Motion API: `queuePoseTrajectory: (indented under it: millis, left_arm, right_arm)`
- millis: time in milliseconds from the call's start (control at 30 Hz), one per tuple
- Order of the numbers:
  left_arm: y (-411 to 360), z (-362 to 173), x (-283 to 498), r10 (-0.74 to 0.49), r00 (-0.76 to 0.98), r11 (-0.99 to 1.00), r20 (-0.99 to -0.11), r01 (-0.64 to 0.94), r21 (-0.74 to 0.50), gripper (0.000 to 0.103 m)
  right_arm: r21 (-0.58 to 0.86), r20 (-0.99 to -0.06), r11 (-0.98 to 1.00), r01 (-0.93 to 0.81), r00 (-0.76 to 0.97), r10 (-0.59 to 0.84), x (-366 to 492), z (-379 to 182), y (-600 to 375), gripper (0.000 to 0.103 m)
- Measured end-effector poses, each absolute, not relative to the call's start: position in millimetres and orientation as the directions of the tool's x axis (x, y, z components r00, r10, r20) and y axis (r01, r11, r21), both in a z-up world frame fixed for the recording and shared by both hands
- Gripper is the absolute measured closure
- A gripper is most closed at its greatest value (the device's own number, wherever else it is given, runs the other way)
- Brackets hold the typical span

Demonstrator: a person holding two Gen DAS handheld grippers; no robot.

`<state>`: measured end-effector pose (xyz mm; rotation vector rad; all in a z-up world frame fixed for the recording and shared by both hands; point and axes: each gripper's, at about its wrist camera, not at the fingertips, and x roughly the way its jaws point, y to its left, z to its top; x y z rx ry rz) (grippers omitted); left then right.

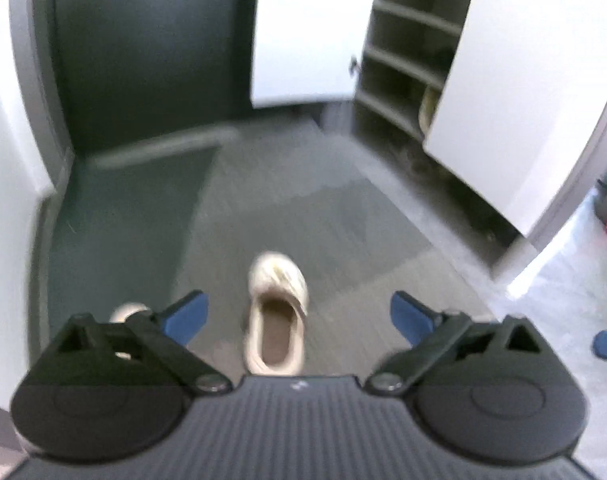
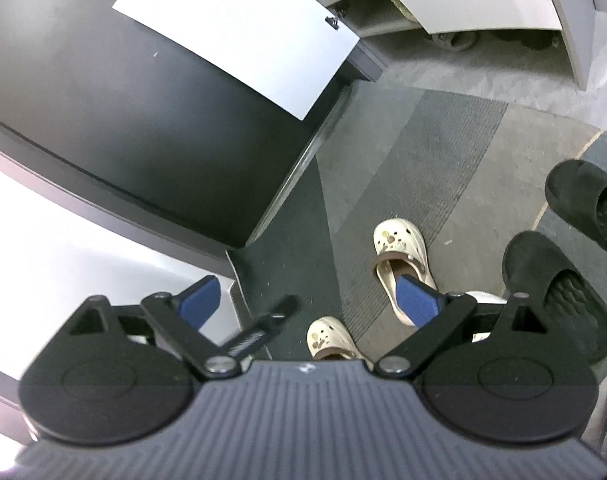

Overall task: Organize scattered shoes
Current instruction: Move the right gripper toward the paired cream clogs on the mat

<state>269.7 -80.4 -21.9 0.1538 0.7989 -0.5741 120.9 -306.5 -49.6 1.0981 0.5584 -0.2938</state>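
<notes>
Left wrist view: left gripper (image 1: pixel 297 318) jaws wide apart, nothing btwn, high over a cream clog (image 1: pixel 277 312) on the mat (image 1: pixel 343 216). Right gripper (image 2: pixel 317 296) also spread, empty; second clog (image 2: pixel 329 338) just beside. My plan: pinch heel rim, carry to open shoe cabinet (image 1: pixel 403 52), w/ pair kept together.
</notes>
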Motion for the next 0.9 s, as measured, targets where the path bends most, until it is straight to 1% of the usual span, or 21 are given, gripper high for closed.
queuePoseTrajectory:
  millis: [100,233,400,500,633,767,833,900]
  left_arm:
    - [-74,3,263,-0.392,0.584,0.859,-0.711,0.508,-0.056,0.002]
    - [-57,28,255,-0.373,0.581,0.884,-0.724,0.459,-0.087,0.002]
    - [-38,42,250,-0.339,0.598,0.912,-0.726,0.4,-0.096,0.002]
    - [-22,49,247,-0.336,0.614,0.921,-0.714,0.373,-0.112,0.002]
    - [2,60,245,-0.351,0.608,0.925,-0.712,0.343,-0.163,0.002]
    - [26,70,247,-0.372,0.605,0.924,-0.704,0.312,-0.22,0.002]
    - [33,74,248,-0.383,0.611,0.92,-0.693,0.318,-0.228,0.002]
    - [40,81,249,-0.381,0.64,0.921,-0.667,0.326,-0.214,0.002]
  right_arm:
    - [0.736,-0.579,0.443,0.512,0.815,0.018,121,-50,-306,0.007]
    - [0.724,-0.599,0.432,0.539,0.801,0.004,119,-53,-307,0.007]
    - [0.7,-0.622,0.455,0.551,0.783,0.008,120,-56,-298,0.007]
    - [0.681,-0.638,0.475,0.558,0.77,0.011,123,-59,-291,0.007]
    - [0.637,-0.667,0.525,0.564,0.745,0.009,131,-61,-278,0.007]
    - [0.532,-0.719,0.632,0.563,0.695,-0.013,153,-71,-264,0.007]
    - [0.445,-0.757,0.712,0.543,0.653,-0.025,176,-80,-259,0.007]
    - [0.39,-0.784,0.743,0.544,0.619,-0.042,196,-90,-258,0.007]
